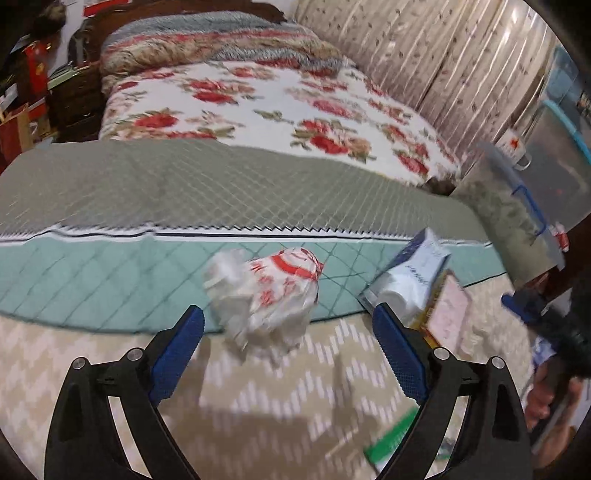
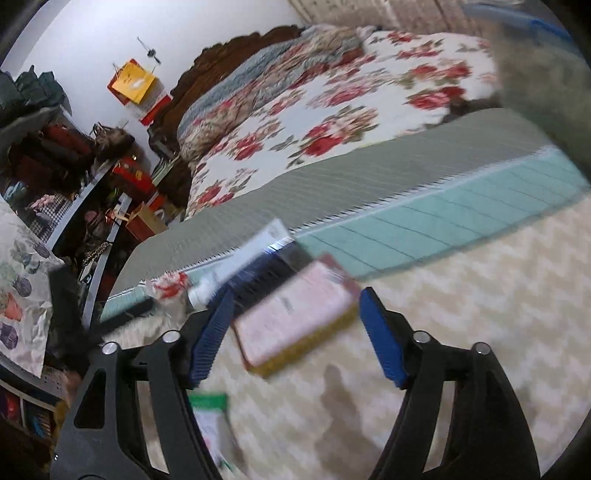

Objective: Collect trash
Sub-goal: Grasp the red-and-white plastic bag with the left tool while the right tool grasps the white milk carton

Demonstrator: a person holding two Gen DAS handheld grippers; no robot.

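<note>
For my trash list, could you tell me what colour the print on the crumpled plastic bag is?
Red print on a whitish crumpled plastic bag, clearest in the left wrist view.

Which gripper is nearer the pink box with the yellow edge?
Right. The right gripper is open, framing the pink box. The left gripper faces the crumpled plastic bag, box off to its right.

Premises: a lived-in bedroom in a private home. A bed (image 1: pixel 258 177) fills most of both views, dressed with a rose-print quilt (image 1: pixel 280 107), a folded blanket (image 1: pixel 207 44) and a carved dark wooden headboard (image 2: pixel 221 59). Patterned curtains (image 1: pixel 424 55) hang beside it. Crowded shelves (image 2: pixel 62 155) of bags and boxes line the white wall (image 2: pixel 147 26).
</note>
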